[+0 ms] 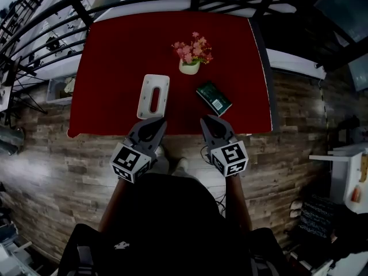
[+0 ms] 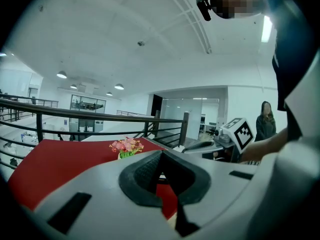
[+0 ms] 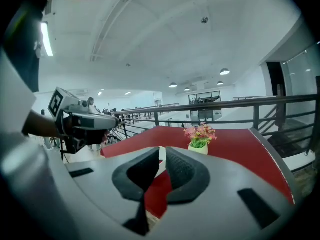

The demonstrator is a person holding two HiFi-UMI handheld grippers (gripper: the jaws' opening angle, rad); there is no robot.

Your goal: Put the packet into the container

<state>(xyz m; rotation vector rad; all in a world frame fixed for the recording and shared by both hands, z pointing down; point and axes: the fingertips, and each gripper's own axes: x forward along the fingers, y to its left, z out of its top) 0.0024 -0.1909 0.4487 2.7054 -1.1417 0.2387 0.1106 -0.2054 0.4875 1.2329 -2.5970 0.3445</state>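
The dark green packet point(image 1: 214, 98) lies flat on the red table point(image 1: 115, 56), right of centre near the front edge. The white container point(image 1: 153, 95), a flat box with a slot in its top, sits to the packet's left. My left gripper point(image 1: 158, 121) hovers at the front edge just below the container, shut with nothing in it. My right gripper point(image 1: 208, 121) is beside it, just short of the packet, also shut and empty. In the left gripper view the jaws point(image 2: 161, 171) meet, and in the right gripper view the jaws point(image 3: 162, 166) meet too; the packet is hidden in both.
A white pot of pink flowers point(image 1: 192, 53) stands behind the packet and container, mid-table. A black railing point(image 1: 69, 4) runs behind and left of the table. Wooden floor point(image 1: 299, 125) surrounds it. A person stands far off point(image 2: 266, 119).
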